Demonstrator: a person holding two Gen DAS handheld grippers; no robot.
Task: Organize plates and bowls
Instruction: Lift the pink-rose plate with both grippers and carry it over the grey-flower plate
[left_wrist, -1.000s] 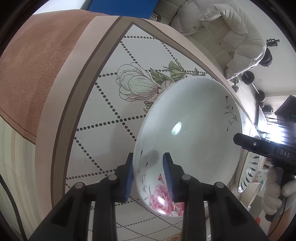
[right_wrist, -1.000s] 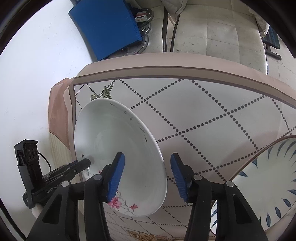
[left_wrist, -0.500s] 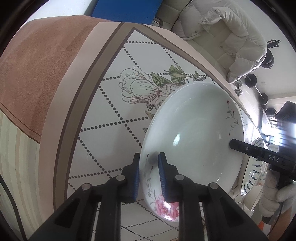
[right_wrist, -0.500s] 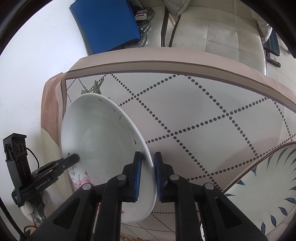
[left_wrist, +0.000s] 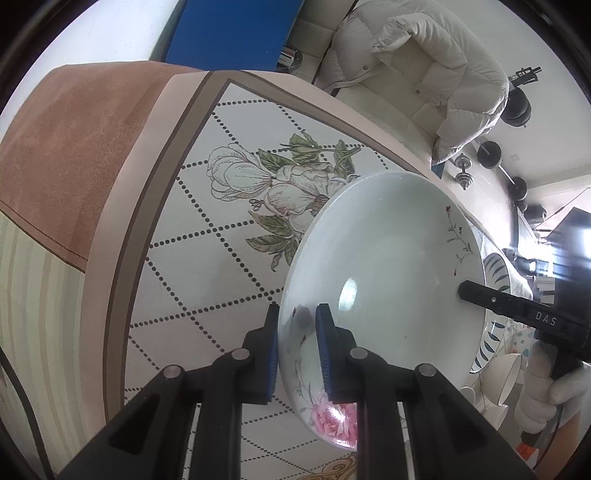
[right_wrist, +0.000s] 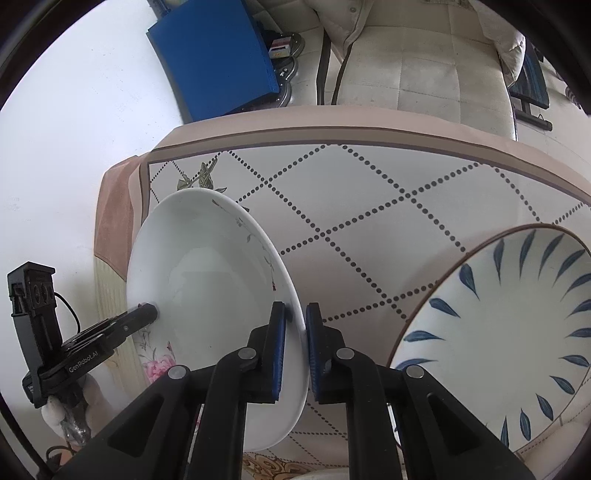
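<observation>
A white floral plate (left_wrist: 388, 273) with a pink rose on its rim is held above the table, tilted. My left gripper (left_wrist: 295, 332) is shut on its near rim. My right gripper (right_wrist: 295, 328) is shut on the opposite rim of the same plate (right_wrist: 207, 273). Each gripper shows in the other's view, at the plate's far edge. A white plate with blue leaf marks (right_wrist: 517, 332) lies on the table to the right of the right gripper and shows partly behind the floral plate in the left wrist view (left_wrist: 496, 269).
The table (right_wrist: 369, 206) has a cloth with a dotted diamond pattern, printed flowers and a brown border. White bowls (left_wrist: 506, 373) stand at the right. A cream sofa (right_wrist: 424, 66) with a white jacket and a blue board (right_wrist: 218, 62) lie beyond the table.
Both grippers closed from open onto opposite rims of the floral plate. The plate has since lifted and tilted a little, held between them.
</observation>
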